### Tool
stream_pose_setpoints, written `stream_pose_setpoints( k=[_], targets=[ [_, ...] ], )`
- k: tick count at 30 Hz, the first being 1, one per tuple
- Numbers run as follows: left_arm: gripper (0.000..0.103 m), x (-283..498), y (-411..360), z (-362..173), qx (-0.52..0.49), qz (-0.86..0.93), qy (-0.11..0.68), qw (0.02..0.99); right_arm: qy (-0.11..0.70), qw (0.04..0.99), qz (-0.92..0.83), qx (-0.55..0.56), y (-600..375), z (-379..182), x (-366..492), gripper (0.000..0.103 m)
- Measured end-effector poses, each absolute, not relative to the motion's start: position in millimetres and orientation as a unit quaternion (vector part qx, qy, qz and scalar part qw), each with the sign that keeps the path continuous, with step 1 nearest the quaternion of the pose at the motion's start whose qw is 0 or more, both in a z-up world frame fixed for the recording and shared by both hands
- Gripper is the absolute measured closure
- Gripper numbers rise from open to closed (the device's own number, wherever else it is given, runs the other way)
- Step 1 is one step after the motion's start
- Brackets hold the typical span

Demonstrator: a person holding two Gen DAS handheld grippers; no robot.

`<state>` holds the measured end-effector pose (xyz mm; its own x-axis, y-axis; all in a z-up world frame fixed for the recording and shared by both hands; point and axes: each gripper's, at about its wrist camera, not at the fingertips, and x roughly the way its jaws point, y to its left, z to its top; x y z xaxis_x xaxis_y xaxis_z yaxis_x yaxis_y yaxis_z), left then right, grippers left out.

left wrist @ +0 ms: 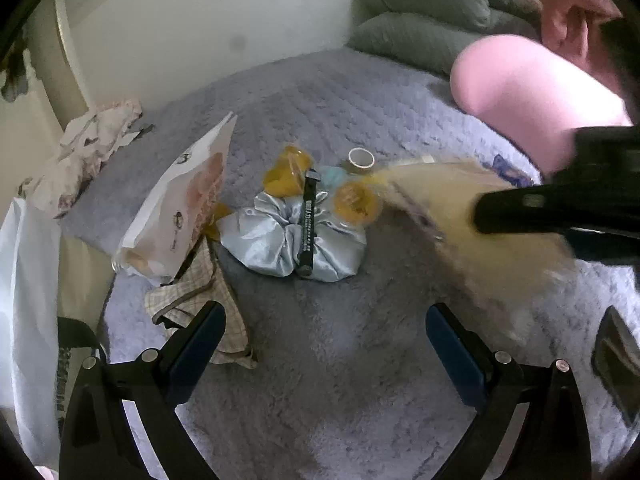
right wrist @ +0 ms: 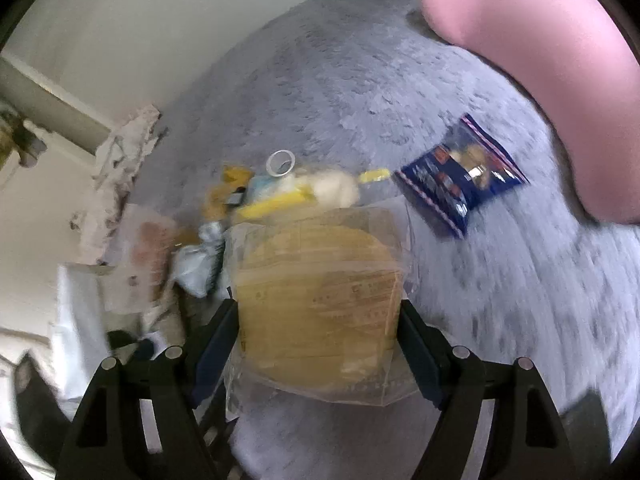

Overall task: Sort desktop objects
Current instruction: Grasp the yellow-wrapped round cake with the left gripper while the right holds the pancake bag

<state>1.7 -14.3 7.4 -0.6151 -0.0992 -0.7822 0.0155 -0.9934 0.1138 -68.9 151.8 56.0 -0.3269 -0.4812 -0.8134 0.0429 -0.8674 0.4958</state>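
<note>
A clear packet of yellow flatbread (right wrist: 320, 300) is clamped between the right gripper (right wrist: 320, 330) fingers, lifted off the blanket (right wrist: 360, 80) for sorting. The left gripper (left wrist: 324, 344) is held spread and empty near the pile's scrunchie (left wrist: 292, 236), ready for another item.

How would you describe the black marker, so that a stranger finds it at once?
Look at the grey fluffy blanket, then the small heap at its middle. There a shiny pale blue scrunchie lies, and the black marker rests across it. It is the only long, thin, dark thing there.
</note>
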Motion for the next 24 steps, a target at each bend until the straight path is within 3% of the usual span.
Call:
stream_pose_setpoints(
  k=[9, 16, 24],
  targets=[
    [0.003, 7.2, -26.3, 10.3, 0.444, -0.896, 0.035, 0.0, -0.202, 0.115, -0.79, 0.568, 201.5, 78.2, -12.7, 0.026],
    [0.003, -2.7, 7.8, 18.2, 0.439, -0.898, -0.019, -0.029, -0.289, 0.143, -0.761, 0.563, 220.0, 73.3, -8.5, 0.026],
    [0.003, -51.8, 30.1, 16.7, 0.429, -0.901, 0.002, -0.064, -0.289, 0.123, -0.8, 0.511, 240.4, 106.7, -16.8, 0.026]
  ],
)
